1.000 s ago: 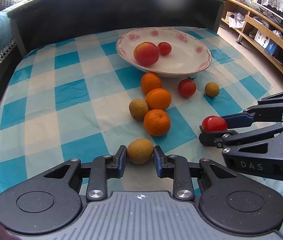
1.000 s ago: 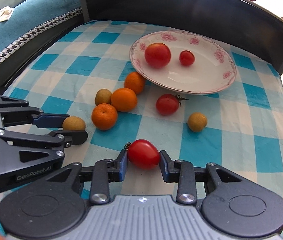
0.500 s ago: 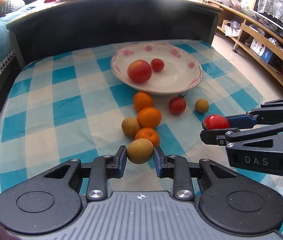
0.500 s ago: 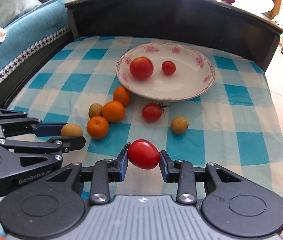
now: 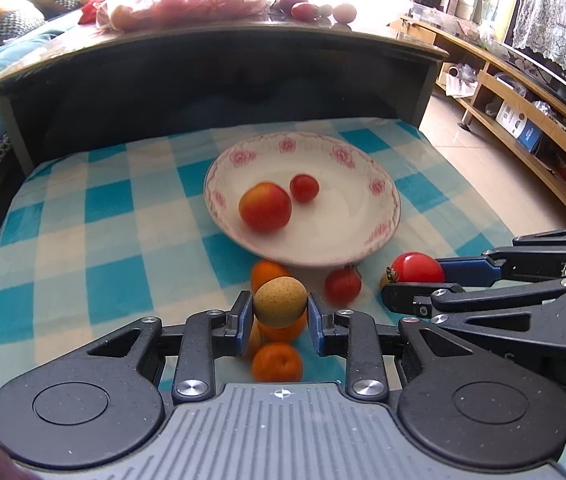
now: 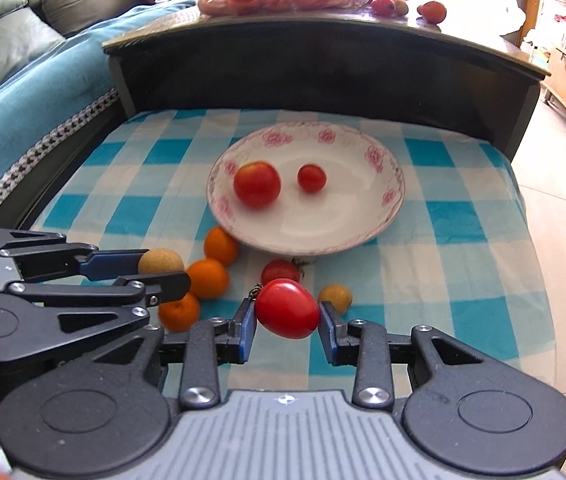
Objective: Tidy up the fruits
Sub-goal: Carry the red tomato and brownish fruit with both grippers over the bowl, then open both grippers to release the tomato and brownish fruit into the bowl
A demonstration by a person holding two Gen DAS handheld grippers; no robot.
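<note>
Biggest thing here is the floral plate (image 6: 387,216); a big and a small tomato already sit in it, and three oranges (image 6: 207,278) lie loose just in front of its near rim. Right gripper (image 6: 287,309) is clamped on a tomato (image 6: 287,308) in the air short of the plate. It's soft and slick-skinned, so a gentle squeeze across the middle seems best. Left gripper (image 5: 280,302) grips a small tan fruit (image 5: 280,301) beside it, light and firm-looking.

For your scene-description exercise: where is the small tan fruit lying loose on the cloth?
In the right wrist view, the small tan fruit lies on the checked cloth, in front of the plate, just right of the right gripper's held tomato.
</note>
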